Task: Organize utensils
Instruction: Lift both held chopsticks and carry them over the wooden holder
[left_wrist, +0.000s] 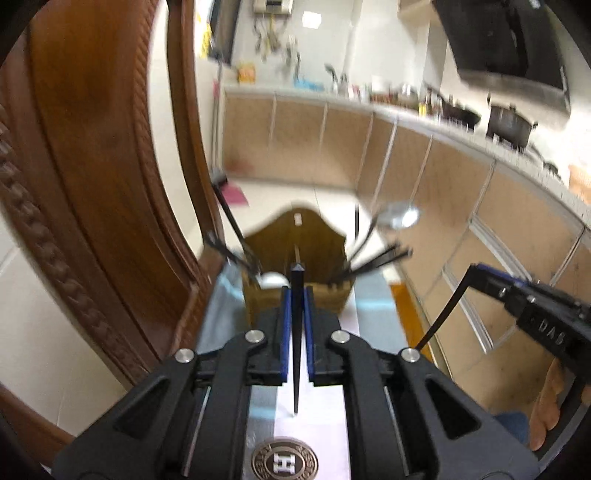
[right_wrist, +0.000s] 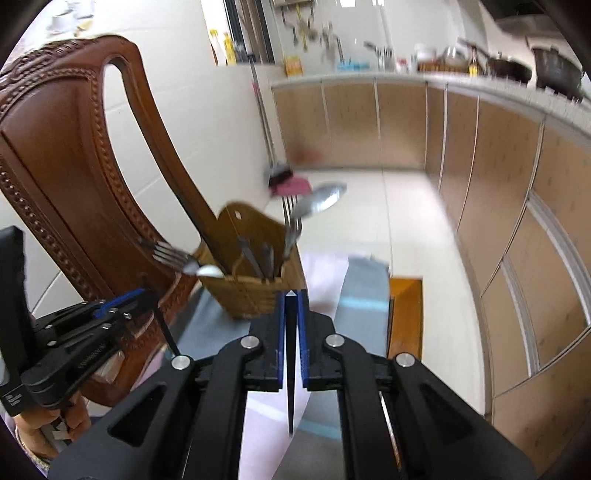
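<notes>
left gripper (left_wrist: 297, 295) clamps black chopstick (left_wrist: 296, 354) | holder (left_wrist: 295, 240) just ahead

A carved wooden chair back (right_wrist: 74, 155) is seen at the left, close behind the table edge. Beige cabinet doors (right_wrist: 491, 184) are ranged along the far and right walls beneath a pale countertop (right_wrist: 480, 83), on which dark pots (right_wrist: 557, 72) are set. A broom (right_wrist: 280, 173) is leaned in the corner on the light tiled floor (right_wrist: 402, 221)
</notes>
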